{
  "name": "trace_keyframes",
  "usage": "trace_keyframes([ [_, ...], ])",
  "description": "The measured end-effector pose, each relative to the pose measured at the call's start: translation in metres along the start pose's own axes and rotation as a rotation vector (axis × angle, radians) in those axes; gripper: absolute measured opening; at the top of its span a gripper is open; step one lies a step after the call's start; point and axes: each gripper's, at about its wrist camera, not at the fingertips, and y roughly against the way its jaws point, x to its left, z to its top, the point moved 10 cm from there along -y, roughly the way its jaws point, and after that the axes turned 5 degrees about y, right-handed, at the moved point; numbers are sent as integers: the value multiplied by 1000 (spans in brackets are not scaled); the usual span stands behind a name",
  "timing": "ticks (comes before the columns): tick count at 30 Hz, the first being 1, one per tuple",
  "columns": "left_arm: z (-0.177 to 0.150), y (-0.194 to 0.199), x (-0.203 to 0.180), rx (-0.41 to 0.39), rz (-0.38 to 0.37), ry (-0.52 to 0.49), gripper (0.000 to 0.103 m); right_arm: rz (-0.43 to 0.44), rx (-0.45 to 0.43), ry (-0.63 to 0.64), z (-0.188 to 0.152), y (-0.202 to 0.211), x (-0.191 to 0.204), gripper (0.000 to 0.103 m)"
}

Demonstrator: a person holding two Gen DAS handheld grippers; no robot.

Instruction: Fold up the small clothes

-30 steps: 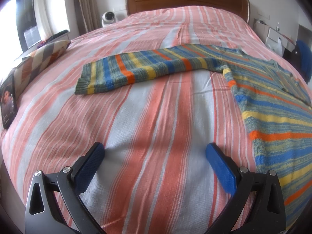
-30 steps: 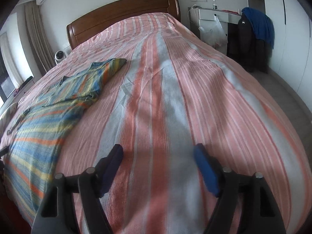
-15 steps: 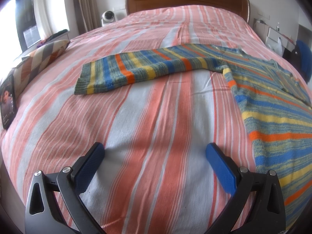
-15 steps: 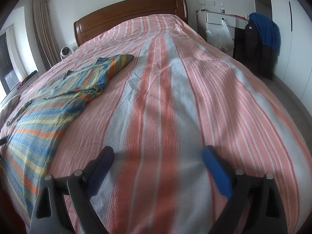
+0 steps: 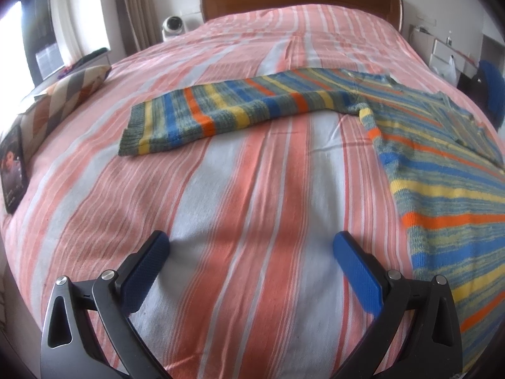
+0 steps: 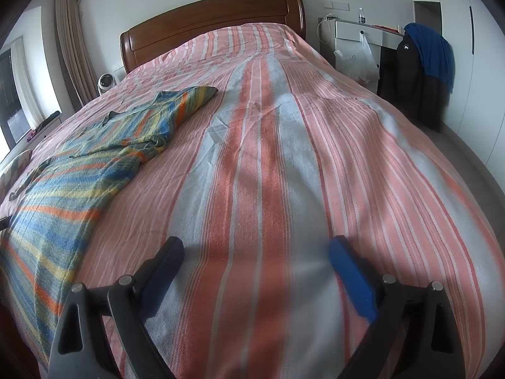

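A striped knit sweater [image 5: 442, 170] in blue, yellow, orange and grey-green lies flat on the bed. One sleeve [image 5: 221, 113] stretches out to the left in the left wrist view. My left gripper [image 5: 251, 246] hovers open over bare bedspread, left of the sweater's body and nearer than the sleeve, with nothing between its blue pads. In the right wrist view the sweater [image 6: 79, 170] lies at the left, its other sleeve [image 6: 189, 101] bunched and pointing toward the headboard. My right gripper [image 6: 255, 249] stands wide open over bare bedspread, right of the sweater, holding nothing.
The pink, orange and white striped bedspread [image 5: 240, 195] covers the whole bed. A patterned cushion [image 5: 63, 98] and a phone [image 5: 12, 173] lie at its left edge. A wooden headboard [image 6: 214, 22] is at the far end. A nightstand [image 6: 356, 41] and hung dark clothes [image 6: 419, 72] stand on the right.
The right gripper's jaws spread wider in the first half second, then held. Its view rolled slightly. The left gripper's view has barely changed.
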Motion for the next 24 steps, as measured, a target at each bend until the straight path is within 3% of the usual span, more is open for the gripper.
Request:
trace_keyframes([
  [24, -7, 3, -2, -1, 3, 1, 103, -10, 0, 8, 0, 0, 0, 93],
])
